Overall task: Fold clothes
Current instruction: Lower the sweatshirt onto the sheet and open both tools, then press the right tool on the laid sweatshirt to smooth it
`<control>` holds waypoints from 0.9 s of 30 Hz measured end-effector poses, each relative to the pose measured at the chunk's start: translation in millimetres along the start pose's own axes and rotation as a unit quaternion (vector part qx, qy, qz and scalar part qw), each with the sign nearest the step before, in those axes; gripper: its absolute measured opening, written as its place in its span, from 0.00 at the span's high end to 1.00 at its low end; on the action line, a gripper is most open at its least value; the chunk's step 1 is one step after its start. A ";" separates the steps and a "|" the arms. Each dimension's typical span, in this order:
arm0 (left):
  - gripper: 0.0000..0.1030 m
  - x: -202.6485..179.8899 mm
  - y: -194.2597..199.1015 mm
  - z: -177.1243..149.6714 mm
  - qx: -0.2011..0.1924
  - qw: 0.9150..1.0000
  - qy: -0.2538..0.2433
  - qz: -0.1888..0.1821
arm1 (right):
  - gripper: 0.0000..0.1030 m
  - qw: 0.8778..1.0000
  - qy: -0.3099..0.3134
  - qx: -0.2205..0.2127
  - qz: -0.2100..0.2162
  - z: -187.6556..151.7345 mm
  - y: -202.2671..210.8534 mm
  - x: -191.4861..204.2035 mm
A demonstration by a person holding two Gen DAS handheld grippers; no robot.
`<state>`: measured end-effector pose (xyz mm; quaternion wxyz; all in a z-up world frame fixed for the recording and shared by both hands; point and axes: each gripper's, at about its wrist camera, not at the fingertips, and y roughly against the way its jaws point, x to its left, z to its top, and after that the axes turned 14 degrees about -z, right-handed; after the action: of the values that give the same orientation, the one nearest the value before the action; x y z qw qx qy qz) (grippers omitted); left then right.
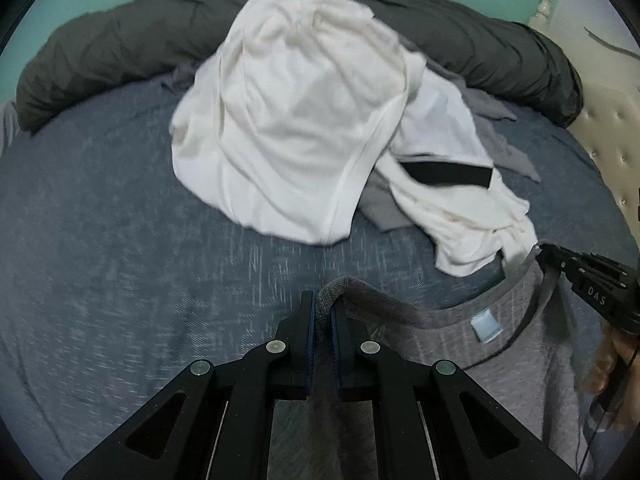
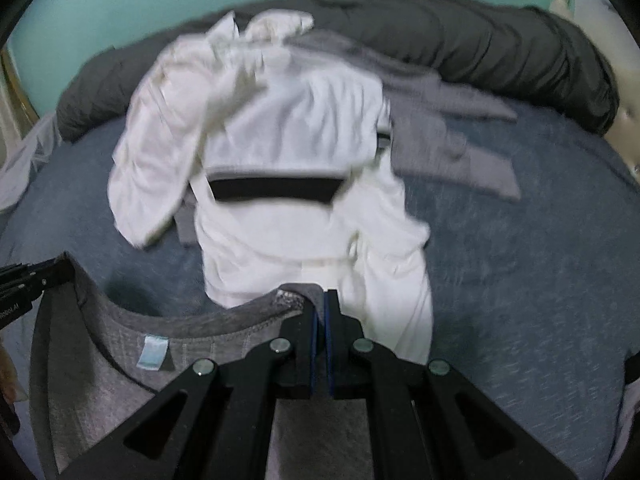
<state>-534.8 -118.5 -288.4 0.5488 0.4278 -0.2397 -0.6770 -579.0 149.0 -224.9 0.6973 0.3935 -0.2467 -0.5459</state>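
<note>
1. Along the near edge of the bed: a heather-grey knit T-shirt [image 1: 512, 344], neckline spread wide between the two tools, a pale blue label [image 1: 485, 327] showing inside the back of the collar.
2. Left black two-finger gripper [image 1: 323, 312]: jaws pressed together on a bunched fold of the grey shirt's collar at one shoulder.
3. Right black two-finger gripper [image 2: 320, 312]: jaws clamped tight on the opposite shoulder of the same collar; a hand [image 1: 616, 364] is partly visible behind it in the left wrist view.
4. Blue-grey woven bedsheet [image 1: 120, 240]: covers the mattress and carries all the garments.
5. Middle of the bed, beyond the grey shirt: a crumpled white cotton garment [image 1: 288, 128], heaped up.
6. Just beside that heap, overlapping it: a second white garment with a black band across it [image 2: 280, 190], its lower edge reaching close to the grey collar.
7. Under and beside the white pieces: flat grey cloth [image 2: 460, 140], partly covered.
8. Far edge of the bed: a rolled dark charcoal duvet [image 1: 120, 40], lying against a teal wall [image 2: 120, 8].
9. Right-hand corner: a cream tufted headboard [image 1: 612, 120].
</note>
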 end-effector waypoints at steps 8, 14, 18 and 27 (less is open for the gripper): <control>0.43 18.8 16.8 -14.5 -0.010 0.998 0.048 -0.036 | 0.67 1.000 -0.004 0.023 0.000 -12.2 -21.7 -0.7; 0.43 24.8 60.5 -42.4 -0.019 0.998 0.042 -0.039 | 0.45 0.999 -0.031 -0.001 0.013 -28.1 23.2 -23.1; 0.43 30.2 84.7 -75.4 -0.014 0.998 0.054 -0.043 | 0.40 0.998 -0.054 0.012 0.011 -41.3 38.6 -40.1; 0.43 23.1 145.6 -131.1 -0.014 0.999 0.036 -0.036 | 0.39 0.991 -0.127 0.006 0.027 -55.4 85.0 -71.9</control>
<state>-346.8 -162.5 -248.2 0.5381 0.4526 -0.1945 -0.6839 -508.2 241.2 -180.7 0.6725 0.3179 -0.3474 -0.5710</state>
